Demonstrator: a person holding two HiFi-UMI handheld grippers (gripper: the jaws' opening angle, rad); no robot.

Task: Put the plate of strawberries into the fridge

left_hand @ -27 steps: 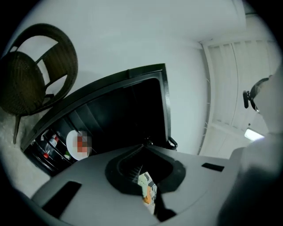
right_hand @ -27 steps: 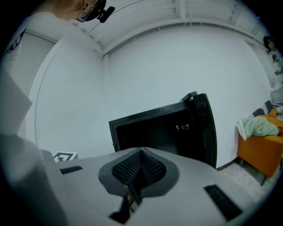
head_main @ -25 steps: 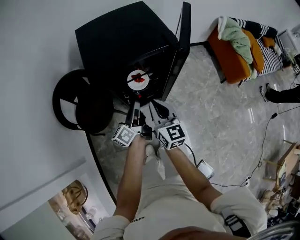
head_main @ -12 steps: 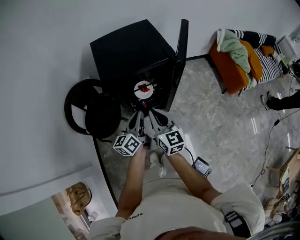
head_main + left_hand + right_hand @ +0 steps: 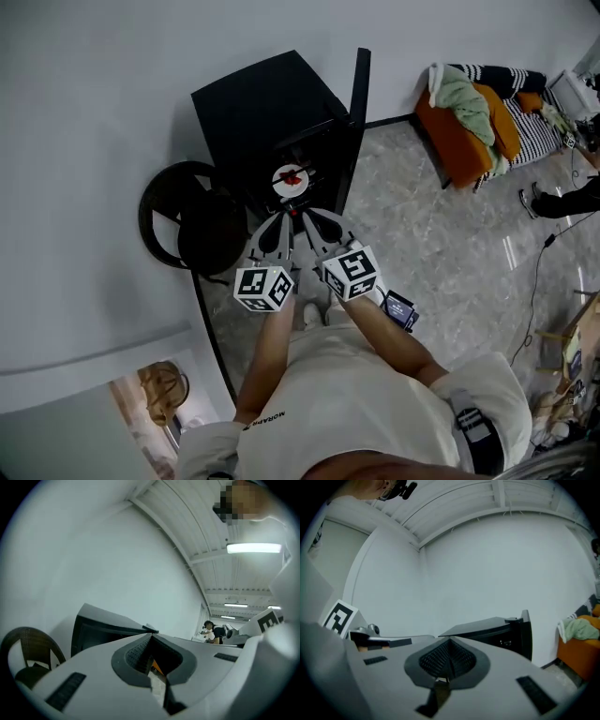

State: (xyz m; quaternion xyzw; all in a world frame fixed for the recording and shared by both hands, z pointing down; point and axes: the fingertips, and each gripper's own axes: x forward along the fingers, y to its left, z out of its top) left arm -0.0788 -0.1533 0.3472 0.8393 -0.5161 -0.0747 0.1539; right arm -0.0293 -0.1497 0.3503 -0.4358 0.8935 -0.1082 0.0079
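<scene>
Plate of strawberries sat inside fridge, door open.
Left gripper, right gripper: jaws pressed together, empty; slamming door could jolt plate, spill berries.

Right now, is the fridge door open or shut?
Open. In the head view the door stands swung out at the right of the black fridge, and the plate of strawberries shows inside the opening.

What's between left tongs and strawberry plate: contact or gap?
Apart. Left gripper view: left tongs shut, empty. Head view: strawberry plate sits in the fridge beyond their tips.
</scene>
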